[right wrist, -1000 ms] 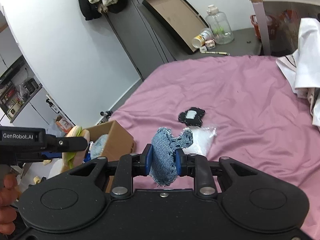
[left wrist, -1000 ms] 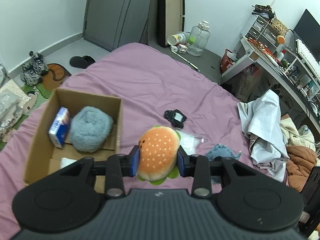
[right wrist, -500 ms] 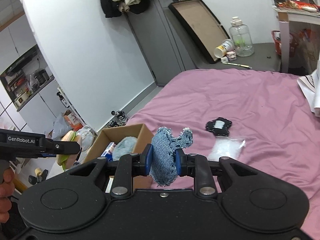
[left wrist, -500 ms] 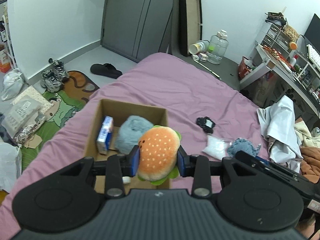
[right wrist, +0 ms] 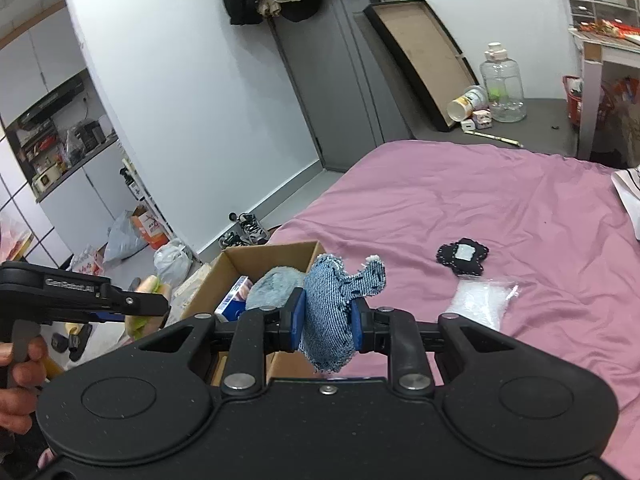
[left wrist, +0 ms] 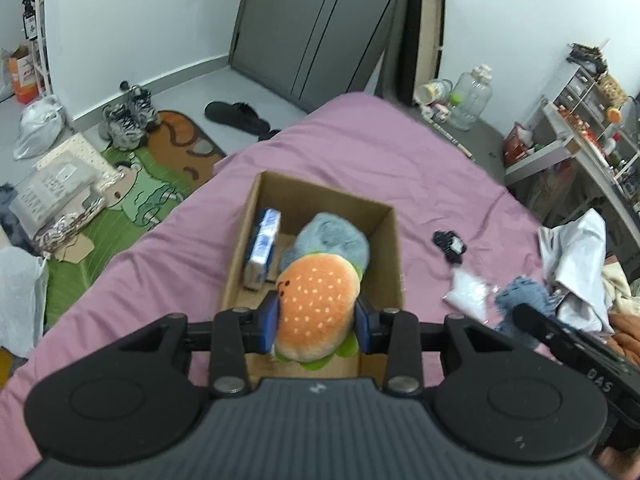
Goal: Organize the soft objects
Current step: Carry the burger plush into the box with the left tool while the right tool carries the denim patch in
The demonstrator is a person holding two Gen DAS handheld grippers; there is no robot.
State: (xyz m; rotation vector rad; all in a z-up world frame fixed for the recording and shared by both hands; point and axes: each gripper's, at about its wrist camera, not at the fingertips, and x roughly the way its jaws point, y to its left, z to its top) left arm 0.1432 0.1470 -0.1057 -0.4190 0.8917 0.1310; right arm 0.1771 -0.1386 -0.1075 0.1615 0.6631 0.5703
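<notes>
Orange seed-speckled burger plush [left wrist: 318, 300], blue denim pouch [right wrist: 330, 316], pink bedsheet [left wrist: 384, 164]

The burger plush [left wrist: 316, 304] hides the lower part of the grey fluffy ball [left wrist: 332, 240] at the frame's centre. The hand [right wrist: 16, 376] is cut off at the left edge.

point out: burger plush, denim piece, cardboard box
burger plush [left wrist: 318, 304], left wrist view, orange bun top.
denim piece [right wrist: 328, 312], right wrist view, middle of the cloth.
cardboard box [left wrist: 394, 264], left wrist view, right wall.
</notes>
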